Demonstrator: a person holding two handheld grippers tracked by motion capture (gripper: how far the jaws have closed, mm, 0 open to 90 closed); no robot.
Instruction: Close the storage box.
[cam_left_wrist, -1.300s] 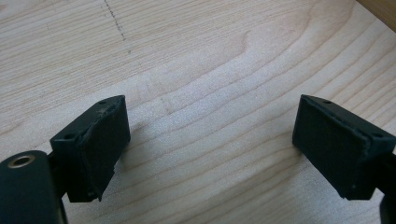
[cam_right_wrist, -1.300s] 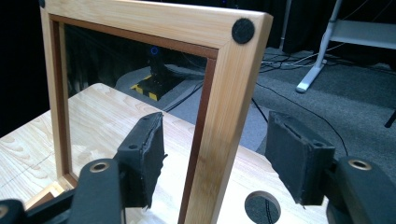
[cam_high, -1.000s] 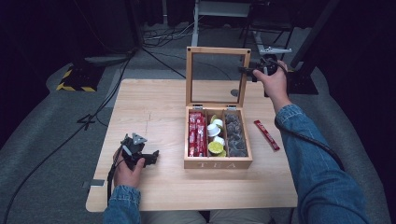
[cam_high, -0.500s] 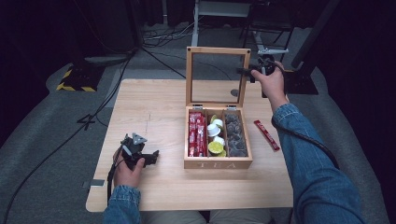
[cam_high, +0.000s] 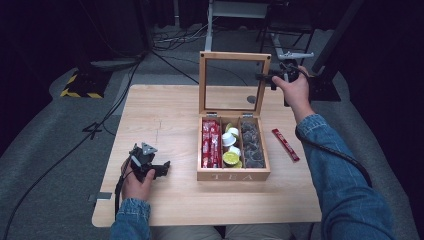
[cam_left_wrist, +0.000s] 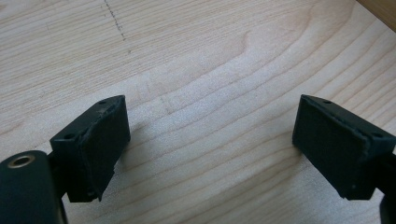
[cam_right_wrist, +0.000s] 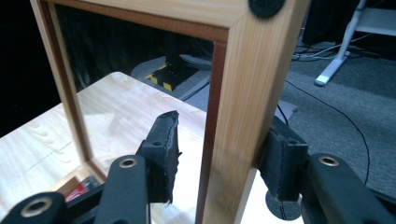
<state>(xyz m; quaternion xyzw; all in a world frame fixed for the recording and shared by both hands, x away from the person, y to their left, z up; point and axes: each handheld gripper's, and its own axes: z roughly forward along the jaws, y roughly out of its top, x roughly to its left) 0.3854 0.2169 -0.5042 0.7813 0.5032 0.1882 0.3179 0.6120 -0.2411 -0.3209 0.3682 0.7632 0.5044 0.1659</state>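
At the upper right of the high view, the right gripper (cam_high: 266, 77) is held against the right-hand frame edge of the raised lid (cam_high: 234, 56) of the wooden tea box (cam_high: 233, 175), which stands open near the middle of the table (cam_high: 165, 115). In the right gripper view, the lid's wooden frame post (cam_right_wrist: 243, 93) is seen rising between the two black jaws: the right jaw is pressed against the wood, while a narrow gap is left between the left jaw and the glass side, so the jaws, which have just been closing, are not yet clamped on it. The lid is stood nearly upright on its hinges. Inside the box, red sachets (cam_high: 210, 144), small white and yellow-green cups (cam_high: 231, 150) and dark pods (cam_high: 252, 145) are sorted into three compartments. A single red sachet (cam_high: 285, 144) is laid on the table just right of the box. At the lower left of the high view, the left gripper (cam_high: 159, 169) is rested on the tabletop, its jaws spread wide over bare wood with nothing between them.
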